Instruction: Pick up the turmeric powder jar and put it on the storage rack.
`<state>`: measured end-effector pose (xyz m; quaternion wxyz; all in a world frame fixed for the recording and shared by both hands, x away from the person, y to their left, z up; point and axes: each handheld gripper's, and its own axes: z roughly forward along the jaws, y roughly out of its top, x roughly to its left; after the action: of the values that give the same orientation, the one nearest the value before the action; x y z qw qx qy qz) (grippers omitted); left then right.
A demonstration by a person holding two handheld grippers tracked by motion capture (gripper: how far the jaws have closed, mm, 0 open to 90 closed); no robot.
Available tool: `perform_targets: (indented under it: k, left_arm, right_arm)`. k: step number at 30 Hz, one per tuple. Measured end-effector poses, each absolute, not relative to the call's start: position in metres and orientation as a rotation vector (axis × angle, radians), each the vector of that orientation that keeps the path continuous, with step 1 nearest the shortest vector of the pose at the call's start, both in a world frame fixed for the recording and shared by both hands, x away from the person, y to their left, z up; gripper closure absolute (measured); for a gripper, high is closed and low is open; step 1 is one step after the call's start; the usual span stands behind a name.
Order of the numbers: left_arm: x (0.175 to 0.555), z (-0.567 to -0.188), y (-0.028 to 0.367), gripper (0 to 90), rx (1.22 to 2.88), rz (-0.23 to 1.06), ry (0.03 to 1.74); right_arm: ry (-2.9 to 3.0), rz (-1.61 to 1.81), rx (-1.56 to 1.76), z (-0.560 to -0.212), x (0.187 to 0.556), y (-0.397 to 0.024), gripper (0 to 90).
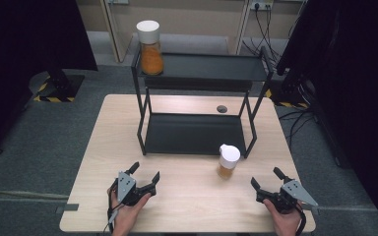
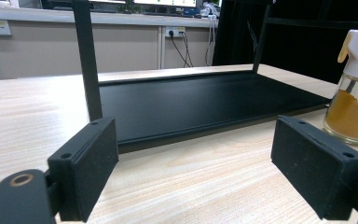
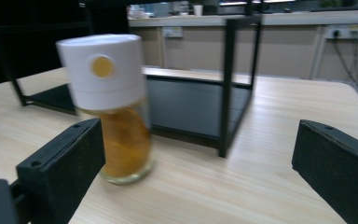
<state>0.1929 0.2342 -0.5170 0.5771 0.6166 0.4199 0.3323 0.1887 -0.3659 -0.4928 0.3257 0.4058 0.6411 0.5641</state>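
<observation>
While one jar already stands on the rack's top shelf at 11 o'clock, the second jar sits on the counter just in front of the rack, untouched. Both grippers wait near the front edge, jaws apart and empty: left gripper at 7 o'clock, right gripper at 5. Judging by this, one jar is shelved and one is left. The right gripper view blurs that jar, and the left gripper view crops it at the edge.
</observation>
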Motion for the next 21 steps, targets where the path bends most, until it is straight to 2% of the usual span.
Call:
perform_targets:
  k: [11, 21]
  left_arm:
    - [0.193, -0.517, 0.235, 14.6, 1.445, 0.773, 0.982]
    - [0.194, -0.517, 0.236, 14.6, 1.436, 0.764, 0.989]
  right_arm:
    - [1.793, 1.496, 0.976, -0.475, 0.216, -0.335, 5.4]
    - [1.872, 1.466, 0.909, -0.465, 0.249, -0.307, 11.9]
